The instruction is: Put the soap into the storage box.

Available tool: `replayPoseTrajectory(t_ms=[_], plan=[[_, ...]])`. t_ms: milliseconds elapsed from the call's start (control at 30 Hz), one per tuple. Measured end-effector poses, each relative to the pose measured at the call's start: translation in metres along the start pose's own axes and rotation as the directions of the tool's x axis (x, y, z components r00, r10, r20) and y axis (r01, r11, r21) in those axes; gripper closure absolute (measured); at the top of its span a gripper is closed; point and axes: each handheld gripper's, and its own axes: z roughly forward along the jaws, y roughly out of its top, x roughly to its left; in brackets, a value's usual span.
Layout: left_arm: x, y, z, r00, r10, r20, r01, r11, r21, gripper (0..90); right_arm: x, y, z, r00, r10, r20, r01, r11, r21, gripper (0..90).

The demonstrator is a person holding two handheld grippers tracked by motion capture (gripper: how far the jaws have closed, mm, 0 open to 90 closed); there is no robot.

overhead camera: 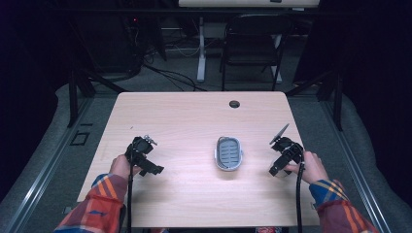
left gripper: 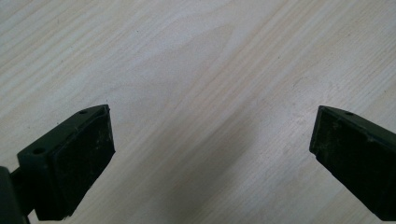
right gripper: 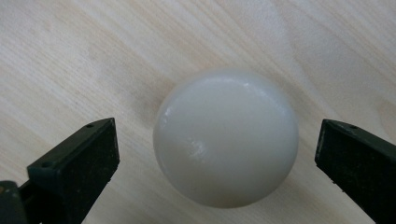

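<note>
A smooth white round object (right gripper: pixel 226 137), like a ball or a dome, rests on the pale wooden table (right gripper: pixel 70 56). My right gripper (right gripper: pixel 218 142) is open, one jaw on each side of the object, with a gap on both sides. In the high view the right gripper (overhead camera: pixel 277 170) points down near the table's right edge. A grey oval dish (overhead camera: pixel 228 153) with a slatted bottom lies at the table's middle. My left gripper (left gripper: pixel 213 126) is open over bare wood, with nothing between its jaws. In the high view it (overhead camera: pixel 151 169) sits at the left.
The table (overhead camera: pixel 194 121) has a small round cable hole (overhead camera: pixel 234 104) near its far edge. Beyond the table stand a black chair (overhead camera: pixel 252 43) and a white desk leg (overhead camera: pixel 201 48), with cables on the floor.
</note>
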Motion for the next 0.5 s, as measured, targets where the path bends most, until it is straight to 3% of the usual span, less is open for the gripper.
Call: replayPoseTrajectory(t_ms=[67,100,133,167,233,267,333,467,500], plan=[[0.000,0.000,0.000,1.0000,0.000,0.001,0.000,1.0000,0.000,0.0,-0.001,0.002,-0.001,0.9995,-0.030,0.001,0.030,0.999,0.039,0.0],[0.000,0.000,0.000,1.0000,0.000,0.001,0.000,1.0000,0.001,0.0,0.000,0.001,0.002,1.0000,-0.004,-0.006,0.004,1.000,0.012,1.4],[0.000,0.000,0.000,1.0000,-0.001,0.001,0.001,1.0000,-0.001,0.0,0.001,0.002,0.003,0.9999,-0.015,-0.009,0.015,1.000,0.020,5.9],[0.000,0.000,0.000,1.0000,0.000,0.000,0.000,1.0000,0.000,0.0,-0.003,0.008,-0.004,0.9947,-0.103,0.011,0.100,0.988,0.121,9.6],[0.000,0.000,-0.001,1.0000,0.000,-0.001,0.000,1.0000,-0.001,0.0,0.001,0.004,0.002,0.9993,-0.036,-0.002,0.036,0.999,0.035,12.5],[0.000,0.000,-0.001,1.0000,0.000,0.001,0.000,1.0000,-0.002,0.0,0.003,0.003,0.004,0.9998,-0.021,-0.003,0.021,1.000,0.011,13.6],[0.000,0.000,0.000,1.0000,-0.001,0.001,0.001,1.0000,-0.003,0.0,0.001,0.005,0.001,0.9983,-0.057,0.011,0.056,0.997,0.054,14.6],[0.000,0.000,0.000,1.0000,0.000,0.004,0.000,1.0000,0.003,0.0,0.002,0.006,0.003,0.9989,-0.042,0.020,0.041,0.998,0.051,18.8],[-0.001,0.000,0.000,1.0000,0.000,0.003,0.000,1.0000,0.003,0.0,0.003,0.004,0.006,0.9996,-0.021,0.019,0.020,0.999,0.027,19.0]])
